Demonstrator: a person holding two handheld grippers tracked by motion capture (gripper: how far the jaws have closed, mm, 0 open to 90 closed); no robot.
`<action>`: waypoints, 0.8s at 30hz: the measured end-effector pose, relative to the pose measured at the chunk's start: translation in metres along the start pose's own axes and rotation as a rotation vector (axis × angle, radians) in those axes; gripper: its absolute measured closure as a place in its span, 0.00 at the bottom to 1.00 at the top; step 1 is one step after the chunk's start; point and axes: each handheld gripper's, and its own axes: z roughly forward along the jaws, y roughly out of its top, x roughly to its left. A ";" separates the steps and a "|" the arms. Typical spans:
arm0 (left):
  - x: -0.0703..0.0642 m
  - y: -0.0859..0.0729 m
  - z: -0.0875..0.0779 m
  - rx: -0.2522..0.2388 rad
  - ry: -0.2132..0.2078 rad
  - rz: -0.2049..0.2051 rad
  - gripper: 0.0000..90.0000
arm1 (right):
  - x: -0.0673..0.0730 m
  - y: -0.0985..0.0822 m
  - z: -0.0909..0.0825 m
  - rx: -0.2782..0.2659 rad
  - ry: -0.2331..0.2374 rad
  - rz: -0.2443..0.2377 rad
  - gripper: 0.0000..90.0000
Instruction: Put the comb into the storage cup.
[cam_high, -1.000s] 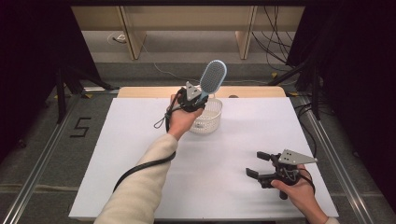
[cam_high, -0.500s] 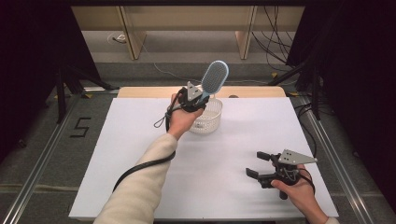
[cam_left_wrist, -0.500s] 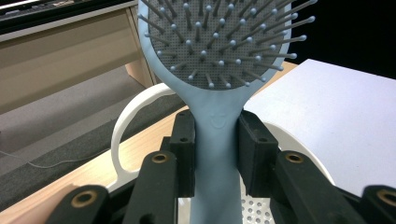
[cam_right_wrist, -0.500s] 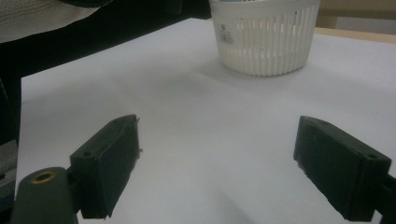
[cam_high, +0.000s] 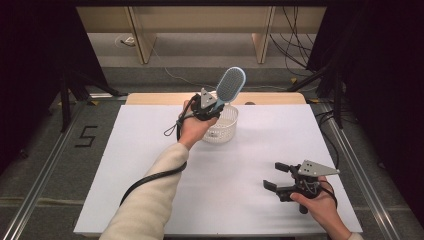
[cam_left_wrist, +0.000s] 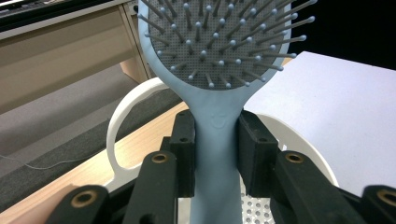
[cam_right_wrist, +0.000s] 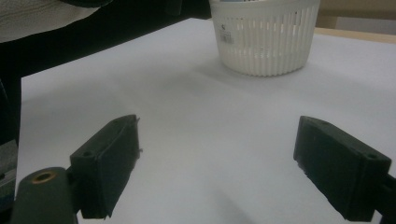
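Observation:
A light blue hairbrush (cam_high: 230, 86) stands tilted over a white slatted basket (cam_high: 223, 127) near the table's far edge. My left gripper (cam_high: 214, 107) is shut on the brush's handle (cam_left_wrist: 216, 154), bristle head (cam_left_wrist: 223, 37) up, with the basket's rim (cam_left_wrist: 122, 116) behind and below. My right gripper (cam_high: 274, 176) rests low over the white table at the near right, jaws open and nothing between them. In the right gripper view its two fingers (cam_right_wrist: 109, 161) frame bare table, with the basket (cam_right_wrist: 264, 35) farther off.
A white sheet (cam_high: 150, 165) covers the table; a wooden strip (cam_high: 150, 98) runs along its far edge. A black cable (cam_high: 150, 177) trails along the left sleeve. Wooden furniture and cables stand on the floor beyond.

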 end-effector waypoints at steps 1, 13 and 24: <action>0.000 0.000 0.000 0.000 -0.002 -0.001 0.77 | 0.000 0.000 0.000 0.000 0.000 0.001 0.17; 0.000 -0.004 0.002 0.022 -0.013 0.015 0.77 | 0.000 0.000 0.000 -0.002 0.000 0.002 0.17; -0.001 -0.007 0.005 0.033 -0.015 0.025 0.77 | 0.000 0.000 0.000 -0.004 0.000 0.004 0.17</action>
